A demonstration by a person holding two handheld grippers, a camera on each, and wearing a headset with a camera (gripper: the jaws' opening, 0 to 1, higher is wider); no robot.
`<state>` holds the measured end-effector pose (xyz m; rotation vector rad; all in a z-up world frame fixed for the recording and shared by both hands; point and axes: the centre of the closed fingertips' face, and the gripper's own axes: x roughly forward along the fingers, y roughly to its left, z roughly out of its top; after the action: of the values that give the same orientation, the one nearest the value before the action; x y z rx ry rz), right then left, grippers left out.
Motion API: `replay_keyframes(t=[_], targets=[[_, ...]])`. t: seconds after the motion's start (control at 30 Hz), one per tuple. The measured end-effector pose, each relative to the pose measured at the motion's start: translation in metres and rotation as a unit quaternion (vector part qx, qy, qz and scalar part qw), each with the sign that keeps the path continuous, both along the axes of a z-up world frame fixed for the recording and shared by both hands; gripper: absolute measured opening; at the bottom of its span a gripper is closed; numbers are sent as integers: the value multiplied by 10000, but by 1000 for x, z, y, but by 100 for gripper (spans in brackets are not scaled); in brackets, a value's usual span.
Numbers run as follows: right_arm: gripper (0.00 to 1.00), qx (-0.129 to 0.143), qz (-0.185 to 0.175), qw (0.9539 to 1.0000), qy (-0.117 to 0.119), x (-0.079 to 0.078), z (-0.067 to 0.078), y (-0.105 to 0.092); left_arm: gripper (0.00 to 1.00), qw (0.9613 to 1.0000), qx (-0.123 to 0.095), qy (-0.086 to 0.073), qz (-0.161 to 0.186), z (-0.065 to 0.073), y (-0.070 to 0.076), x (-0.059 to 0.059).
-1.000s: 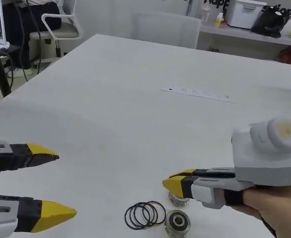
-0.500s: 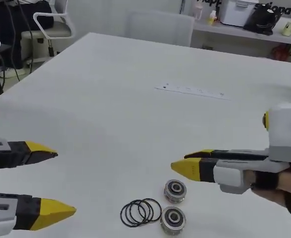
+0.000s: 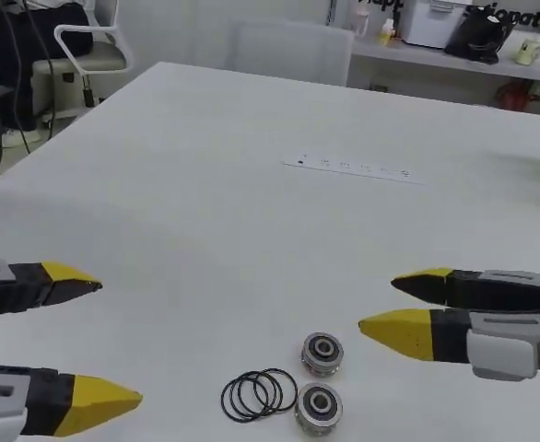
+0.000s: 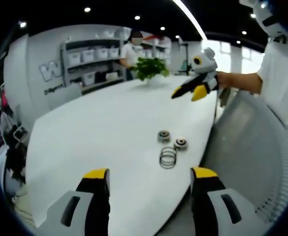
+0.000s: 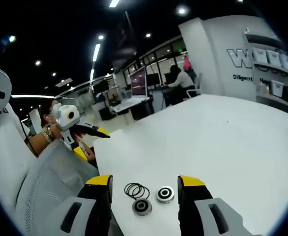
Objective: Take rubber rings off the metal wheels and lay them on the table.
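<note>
The left tool [image 3: 104, 339] hangs well to the left of the heap of rubber rings [image 3: 258, 396], with its jaws wide apart and nothing between them. The heap lies flat on the desk [image 3: 252, 212], and in the left gripper view it is near the desk edge on the person's side. The rings are thin and overlap each other, so a careless sweep of a yellow tip could drag them over that edge. Just to the right of the heap lies the near wheel [image 3: 318, 406], almost touching it, and the far wheel [image 3: 322, 354] sits a little beyond, also on the right of the heap. I cannot tell if any ring is left in their grooves. I think both wheels would slide or tip if only one jaw pushes them, and they could then knock the rings. The right tool [image 3: 377, 306] waits further to the right of the heap, released and empty. Its pointed tips may slip on smooth metal if it closes off centre.
</note>
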<state>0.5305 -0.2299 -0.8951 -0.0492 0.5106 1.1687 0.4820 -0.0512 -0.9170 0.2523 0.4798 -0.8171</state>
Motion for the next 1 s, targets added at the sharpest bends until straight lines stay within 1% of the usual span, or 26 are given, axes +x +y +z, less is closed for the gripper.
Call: replay_keyframes(t=[0.1,0.2,0.27,0.3,0.37,0.5,0.57,0.67,0.73,0.77,0.83,0.9,1.0], targets=[[57,-53,17,10000,18,-5,-7,-6,69,10000,3,51,37,-4,1,0],[60,-200,-36,9998,74,-9,-19,-15,72,10000,-4,82,55,-7,1,-1],[60,-327,-67,9994,70,-11,-26,-20,74,9999,-52,140,70,-10,1,-3],[60,-436,-91,9990,72,-12,-32,-24,74,9998,-77,174,83,-11,1,-3],[60,-565,-132,9982,138,-15,-41,-30,77,9996,-139,218,107,-12,0,-5],[61,-606,-180,9977,261,-20,-51,-37,78,9994,-196,260,107,-14,-1,-7],[61,-674,-240,9970,311,-22,-58,-42,78,9993,-189,287,121,-16,-1,-8],[61,-707,-338,9960,428,-27,-66,-48,79,9992,-192,323,144,-19,0,-8],[60,-715,-323,9957,486,-31,-69,-49,79,9990,-188,364,176,-23,1,-8],[60,-734,-316,9955,509,-33,-71,-50,79,9988,-144,421,222,-27,3,-8],[61,-769,-320,9950,550,-36,-75,-52,81,9985,-123,468,254,-30,4,-9],[62,-777,-338,9947,589,-37,-76,-53,82,9981,-181,519,268,-31,4,-9],[63,-774,-394,9943,620,-36,-77,-56,82,9980,-213,527,273,-31,3,-9]])
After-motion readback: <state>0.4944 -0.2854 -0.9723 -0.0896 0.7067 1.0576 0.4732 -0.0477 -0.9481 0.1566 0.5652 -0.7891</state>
